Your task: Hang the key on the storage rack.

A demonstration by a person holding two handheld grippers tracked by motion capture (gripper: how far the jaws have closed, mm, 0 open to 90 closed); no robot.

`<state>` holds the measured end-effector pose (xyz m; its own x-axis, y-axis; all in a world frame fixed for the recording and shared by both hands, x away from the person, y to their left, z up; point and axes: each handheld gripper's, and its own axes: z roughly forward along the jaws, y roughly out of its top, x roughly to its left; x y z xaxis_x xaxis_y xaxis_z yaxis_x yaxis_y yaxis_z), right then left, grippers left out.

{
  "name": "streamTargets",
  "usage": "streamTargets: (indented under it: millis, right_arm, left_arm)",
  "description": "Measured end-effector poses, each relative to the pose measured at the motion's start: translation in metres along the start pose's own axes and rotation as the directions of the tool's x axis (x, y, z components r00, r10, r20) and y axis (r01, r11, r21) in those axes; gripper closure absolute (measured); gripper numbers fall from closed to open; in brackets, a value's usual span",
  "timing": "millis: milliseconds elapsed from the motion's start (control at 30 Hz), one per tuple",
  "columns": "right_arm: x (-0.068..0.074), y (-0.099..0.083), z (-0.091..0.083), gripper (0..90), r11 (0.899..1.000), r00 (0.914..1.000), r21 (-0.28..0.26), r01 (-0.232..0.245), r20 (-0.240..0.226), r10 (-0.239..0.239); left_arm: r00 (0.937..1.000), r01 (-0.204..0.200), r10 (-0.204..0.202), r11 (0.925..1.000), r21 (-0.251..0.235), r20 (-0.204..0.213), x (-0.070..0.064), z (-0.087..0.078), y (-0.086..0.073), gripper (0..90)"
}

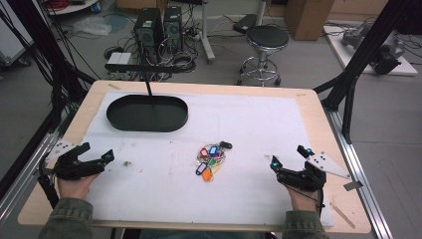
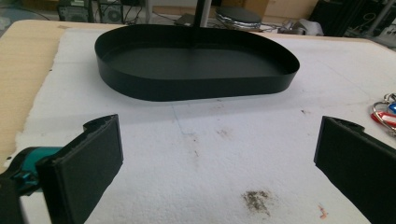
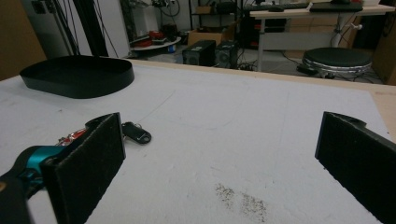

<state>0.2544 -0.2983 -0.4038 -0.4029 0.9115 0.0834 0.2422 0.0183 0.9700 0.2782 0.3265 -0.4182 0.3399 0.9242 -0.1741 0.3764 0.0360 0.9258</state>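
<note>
A bunch of keys with coloured tags (image 1: 210, 160) lies in the middle of the white mat (image 1: 249, 124); a black fob (image 3: 137, 133) sticks out from it. A black oval tray (image 1: 147, 113) sits at the far left of the mat, also wide across the left gripper view (image 2: 196, 70). My left gripper (image 1: 96, 152) rests at the mat's left edge, open, nothing between its jaws (image 2: 217, 158). My right gripper (image 1: 289, 156) is at the near right, open and empty (image 3: 219, 158). The keys' edge (image 2: 385, 112) peeks in at the right of the left gripper view.
A thin black post (image 1: 148, 84) rises from behind the tray. Dark smudges (image 2: 256, 200) mark the mat. Beyond the table stand a round stool (image 1: 266, 42), computer towers (image 1: 159, 27) and cables on the floor. Black frame struts (image 1: 358, 59) flank the table's right side.
</note>
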Motion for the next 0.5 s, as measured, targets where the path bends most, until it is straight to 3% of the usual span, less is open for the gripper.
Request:
streamTargets:
  millis: [500]
  right_arm:
    - [0.0012, -0.0004, 0.0018, 0.5, 1.000, 0.9998, 0.016, 0.020, 0.009, -0.020]
  left_arm:
    - [1.0000, -0.003, 0.003, 1.0000, -0.006, 0.004, -0.0004, -0.0001, -0.0002, 1.7]
